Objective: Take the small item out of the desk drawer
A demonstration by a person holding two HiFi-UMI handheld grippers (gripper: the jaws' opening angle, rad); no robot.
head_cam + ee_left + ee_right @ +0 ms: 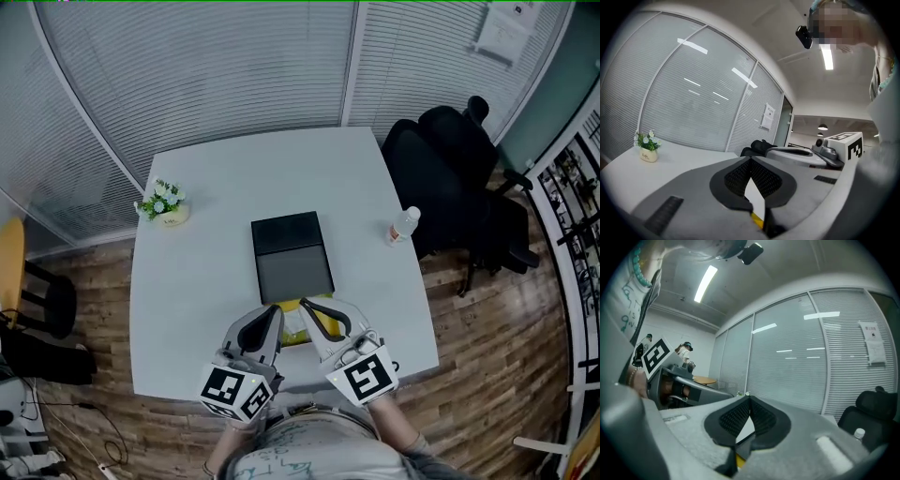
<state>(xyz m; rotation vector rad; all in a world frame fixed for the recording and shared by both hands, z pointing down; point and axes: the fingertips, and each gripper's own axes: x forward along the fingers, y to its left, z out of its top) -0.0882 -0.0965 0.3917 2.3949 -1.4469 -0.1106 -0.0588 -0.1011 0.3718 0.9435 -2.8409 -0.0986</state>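
The left hand-held gripper [272, 311] [750, 160] has its grey jaws closed, the ribbed black pads meeting at the tips with nothing held. The right hand-held gripper [309, 307] [749, 399] is closed and empty too. Each carries a cube of black-and-white square markers. Both hover side by side over the near edge of a smooth white bench [206, 262]. Below their jaws lies a small yellow item [317, 322] [757, 219] [739, 458], just in front of a flat, rectangular black box [291, 255], whose near part looks paler grey. Whether this box is the drawer cannot be told. A potted plant [164, 202] with white flowers stands far left, a clear bottle [403, 225] right. A black chair [459, 178] stands beyond the bench. Ribbed blinds [234, 66] line the walls, with a paper notice [767, 116] whose print is unreadable.
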